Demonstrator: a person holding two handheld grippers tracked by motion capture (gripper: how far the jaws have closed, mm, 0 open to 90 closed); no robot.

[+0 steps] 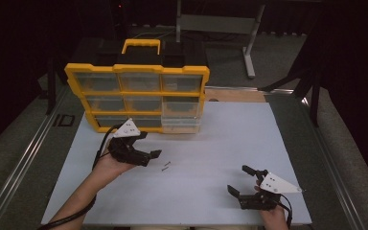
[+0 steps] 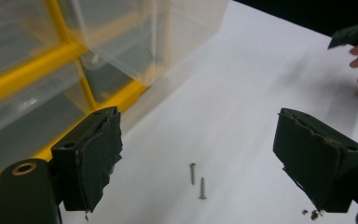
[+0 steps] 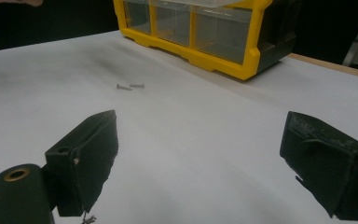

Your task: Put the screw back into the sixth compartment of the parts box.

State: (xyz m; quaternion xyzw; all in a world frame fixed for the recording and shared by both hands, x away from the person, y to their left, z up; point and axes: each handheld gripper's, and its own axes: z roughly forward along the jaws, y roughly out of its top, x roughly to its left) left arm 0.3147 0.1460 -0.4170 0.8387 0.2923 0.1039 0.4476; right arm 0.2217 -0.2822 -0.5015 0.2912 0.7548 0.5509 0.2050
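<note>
Two small screws [image 1: 166,166] lie side by side on the white table top [image 1: 220,139], in front of a yellow organizer [image 1: 136,96] with clear drawers. My left gripper [image 1: 149,144] hovers just left of the screws, jaws wide open and empty. In the left gripper view the screws [image 2: 197,180] lie on the table between and beyond the two pads [image 2: 93,158]. My right gripper [image 1: 238,179] rests near the front right of the table, open with nothing in it. From the right gripper view the screws [image 3: 130,86] lie far off, ahead and to the left.
The organizer's bottom right clear drawer [image 1: 182,122] is pulled out a little toward the table. The organizer [image 3: 200,32] stands at the table's back left, its yellow handle [image 1: 141,45] on top. Dark floor surrounds the table, with a desk frame [image 1: 249,52] behind.
</note>
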